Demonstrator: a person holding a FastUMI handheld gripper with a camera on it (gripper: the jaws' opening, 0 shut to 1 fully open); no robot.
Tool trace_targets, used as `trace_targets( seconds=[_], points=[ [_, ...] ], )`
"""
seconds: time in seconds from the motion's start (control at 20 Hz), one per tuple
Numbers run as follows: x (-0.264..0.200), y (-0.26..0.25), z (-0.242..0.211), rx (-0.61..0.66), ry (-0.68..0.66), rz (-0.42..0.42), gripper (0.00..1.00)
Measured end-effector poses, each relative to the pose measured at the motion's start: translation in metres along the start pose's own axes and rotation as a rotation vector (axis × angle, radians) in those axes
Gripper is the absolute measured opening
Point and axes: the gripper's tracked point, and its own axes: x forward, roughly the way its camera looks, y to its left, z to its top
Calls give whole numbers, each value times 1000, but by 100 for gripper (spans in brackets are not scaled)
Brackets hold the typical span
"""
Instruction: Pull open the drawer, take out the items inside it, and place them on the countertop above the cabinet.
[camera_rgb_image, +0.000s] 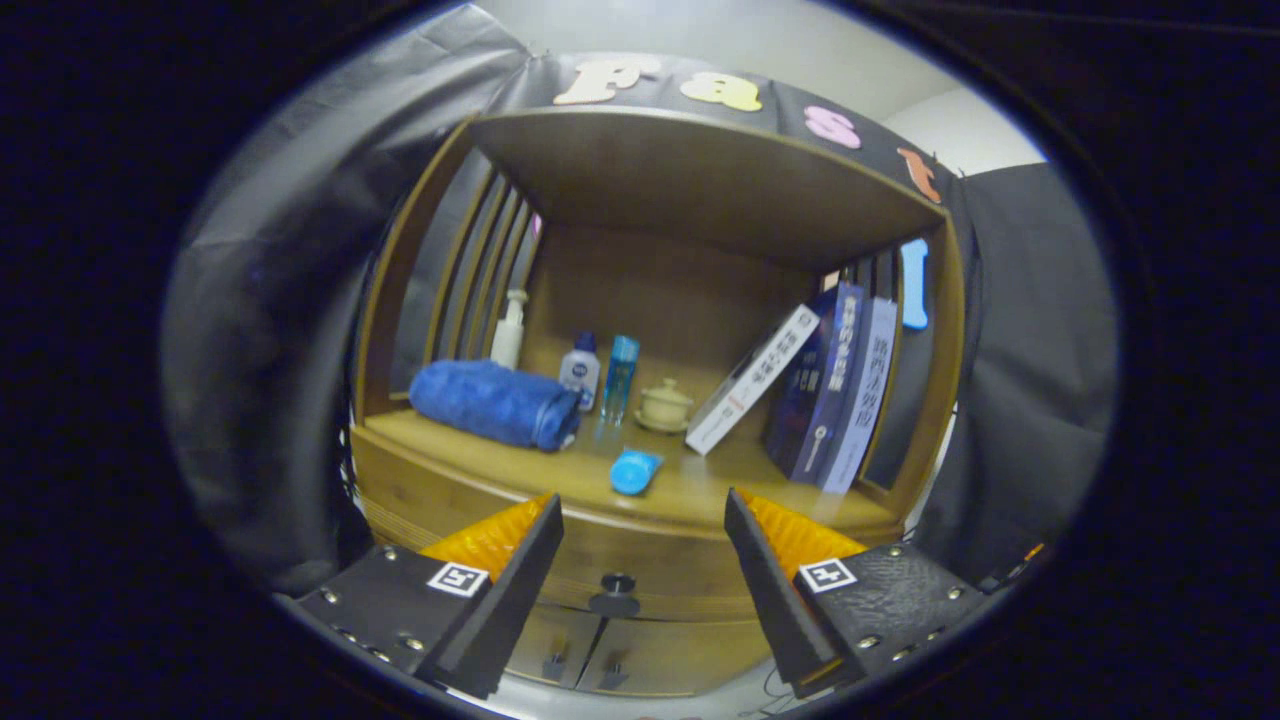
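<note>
A wooden cabinet stands ahead, with its drawer (640, 570) closed under the countertop (700, 490). The drawer's dark round knob (616, 592) sits low between my two fingers, some way beyond them. My gripper (642, 512) is open, nothing between its fingers, and held back from the cabinet front. A small blue oval item (635, 470) lies on the countertop near its front edge, just above the gap between my fingers. Whatever the drawer holds is hidden.
On the countertop: a rolled blue towel (495, 402) at the left, a pump bottle (509, 330), two small bottles (600, 372), a lidded cup (664, 405), leaning books (820, 385) at the right. A shelf roof (700, 180) hangs above. Two lower doors (600, 655) sit below the drawer.
</note>
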Motion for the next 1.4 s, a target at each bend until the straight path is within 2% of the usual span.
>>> trace_targets(
  seconds=[0.3,0.5,0.7,0.9,1.1,1.4],
  points=[
    [-70,-44,104,82,-126,25,97],
    [-123,-73,131,91,-164,22,97],
    [-176,-95,136,97,-182,5,97],
    [-209,-111,137,115,-209,-11,97],
    [-219,-117,133,134,-231,-38,97],
    [-218,-110,124,180,-212,-22,97]
  ],
)
